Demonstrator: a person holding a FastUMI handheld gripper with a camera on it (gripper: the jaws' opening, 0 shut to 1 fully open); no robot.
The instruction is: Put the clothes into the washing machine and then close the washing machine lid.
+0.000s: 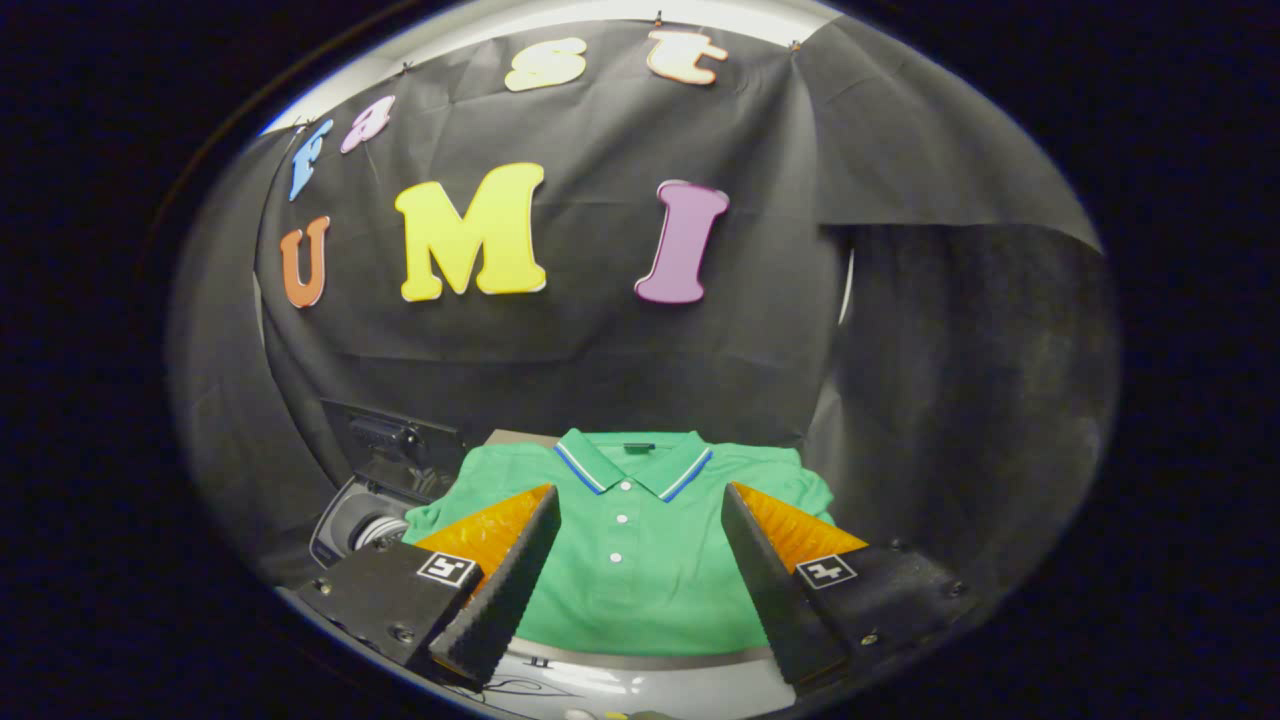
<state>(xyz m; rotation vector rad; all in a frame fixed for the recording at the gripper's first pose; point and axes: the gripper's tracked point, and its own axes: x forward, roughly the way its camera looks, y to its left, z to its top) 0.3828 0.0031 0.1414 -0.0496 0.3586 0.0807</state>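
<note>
The gripper (640, 500) is positioned above a folded green polo shirt (640, 570), with its fingers (500, 590) spread wide apart and gripping nothing. The shirt lies flat on a light surface (650, 685), collar pointing away from the gripper; the collar carries blue-and-white trim, and a white-buttoned placket runs down the centre between the fingers. The washing machine (365, 515) sits beside the shirt, to the left of the left finger, with its lid (395, 440) raised and the drum opening exposed. Black cloth forms the booth wall (620, 350) beyond the shirt.
</note>
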